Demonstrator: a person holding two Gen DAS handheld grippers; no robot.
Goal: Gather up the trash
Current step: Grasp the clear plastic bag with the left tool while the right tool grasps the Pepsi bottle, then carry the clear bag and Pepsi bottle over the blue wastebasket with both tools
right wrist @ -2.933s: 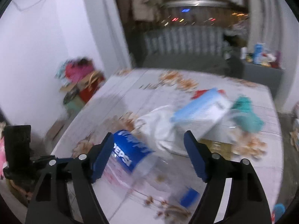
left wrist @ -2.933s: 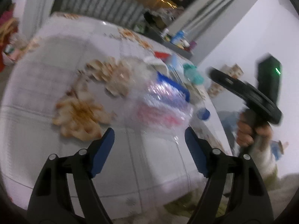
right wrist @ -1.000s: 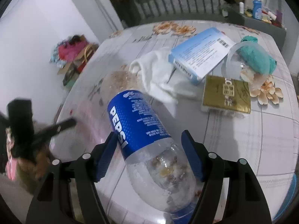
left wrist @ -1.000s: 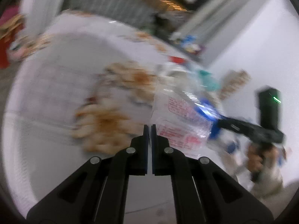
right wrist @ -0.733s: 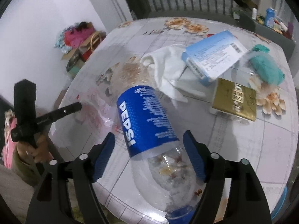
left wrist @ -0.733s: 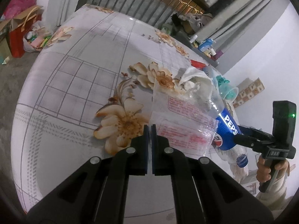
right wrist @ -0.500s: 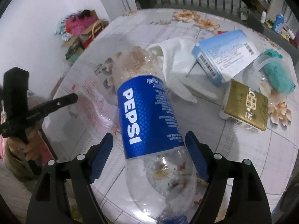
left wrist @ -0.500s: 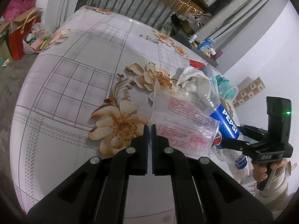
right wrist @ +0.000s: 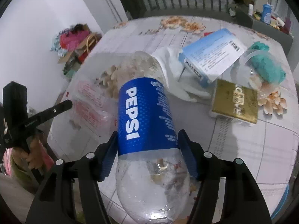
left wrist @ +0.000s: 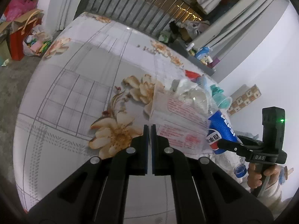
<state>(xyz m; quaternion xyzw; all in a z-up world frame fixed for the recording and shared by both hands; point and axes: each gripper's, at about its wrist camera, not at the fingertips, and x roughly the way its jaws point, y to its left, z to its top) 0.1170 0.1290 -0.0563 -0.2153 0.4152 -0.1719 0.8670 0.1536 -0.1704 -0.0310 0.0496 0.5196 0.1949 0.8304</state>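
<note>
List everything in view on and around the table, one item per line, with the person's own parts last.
Pepsi bottle: one, clear with blue label, lying on the table between the right gripper's fingers.
Clear plastic bag: one, transparent with red print, at the near edge, pinched by the left gripper.
White cloth: one, white, behind the bottle.
Blue box: one, light blue with barcodes, mid-table.
Gold box: one, gold, right of the bottle.
Plastic cup: one, clear, on its side with teal material inside.
Table: one, pale floral covering.
Bags and boxes: several, red, pink, brown, on the floor.
Left gripper: black, shut on the bag.
Right gripper: black with blue pads, jaws closing around the bottle.
Hand: holds the right gripper's handle.
</note>
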